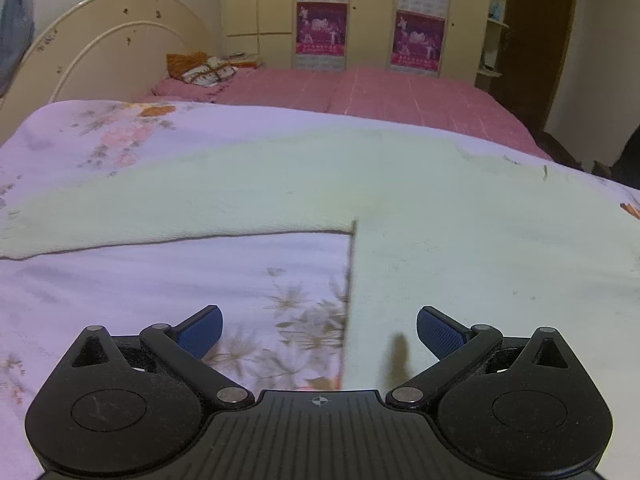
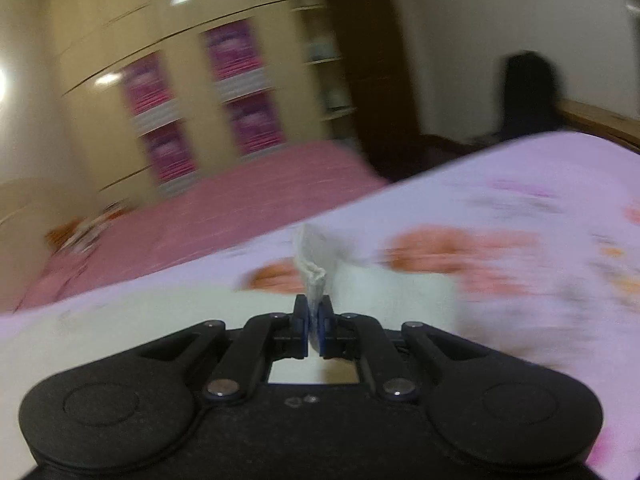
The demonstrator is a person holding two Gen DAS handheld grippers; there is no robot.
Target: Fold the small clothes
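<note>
My left gripper (image 1: 319, 334) hangs with its jaws wide apart and empty, low over the bed (image 1: 120, 288). The garment (image 1: 460, 248), pale and knitted, lies flat ahead of those jaws and to their right, one straight edge running away from between them and a sleeve-like panel stretching off to the left. My right gripper (image 2: 314, 320) has its jaws clamped together on a bunched corner of the same garment (image 2: 316, 272), which stands up just past the tips; that view is badly smeared, so I judge that hand is mid-swing. To fold well, I'd carry the pinched corner across in a low arc, keeping the cloth taut but not dragging the body. I'd bring the left jaws down on the near edge to pin it, then line the corners up before letting go
</note>
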